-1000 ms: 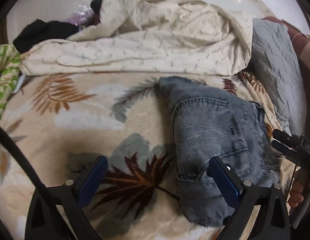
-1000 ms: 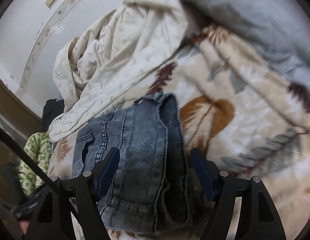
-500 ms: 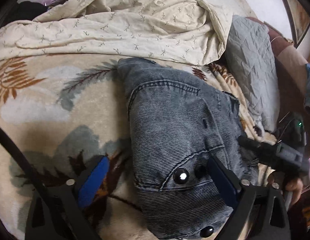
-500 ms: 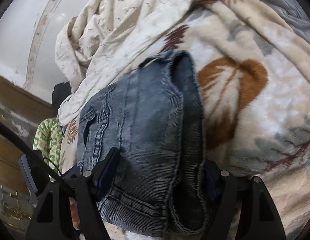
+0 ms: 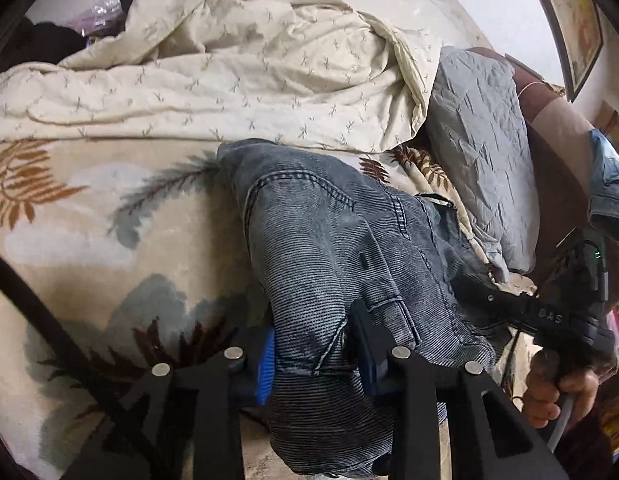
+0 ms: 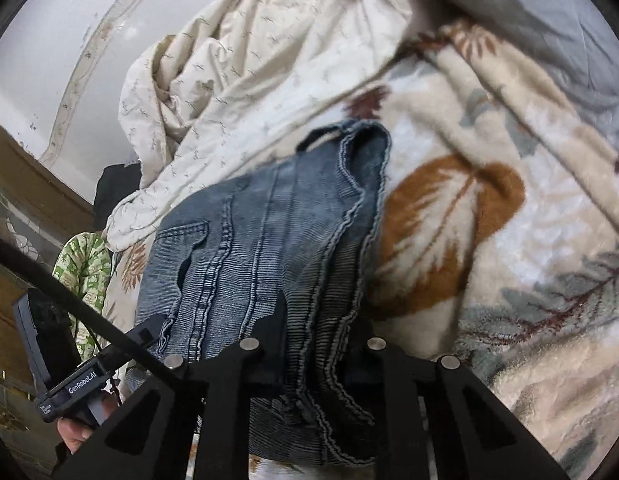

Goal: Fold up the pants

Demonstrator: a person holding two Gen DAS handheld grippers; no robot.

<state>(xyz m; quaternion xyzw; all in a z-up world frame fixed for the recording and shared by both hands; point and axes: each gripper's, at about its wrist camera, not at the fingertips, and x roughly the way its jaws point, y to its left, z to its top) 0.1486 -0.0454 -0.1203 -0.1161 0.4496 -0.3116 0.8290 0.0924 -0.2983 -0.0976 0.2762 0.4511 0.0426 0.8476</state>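
Blue-grey denim pants (image 5: 329,240) lie folded in a bundle on a cream blanket with a leaf print (image 5: 89,220). My left gripper (image 5: 315,352) is at the bundle's near end, its jaws closing, with a ridge of denim pinched between the blue pads. In the right wrist view the pants (image 6: 261,240) show their seams and hems, and my right gripper (image 6: 315,344) has its jaws closing on the layered edge, its pads buried in the cloth. The right tool (image 5: 541,316), in a hand, reaches into the pants from the right side of the left wrist view.
A crumpled cream quilt (image 5: 229,72) is heaped just behind the pants. A grey quilted pillow (image 5: 481,152) lies to the right. A green patterned cloth (image 6: 85,264) and a black garment (image 6: 117,188) sit at the bed's far side. A wall rises beyond.
Both grippers moved forward over the pants, and their jaws went from wide apart to pinched on the denim. The cloth between the left pads has bunched up.
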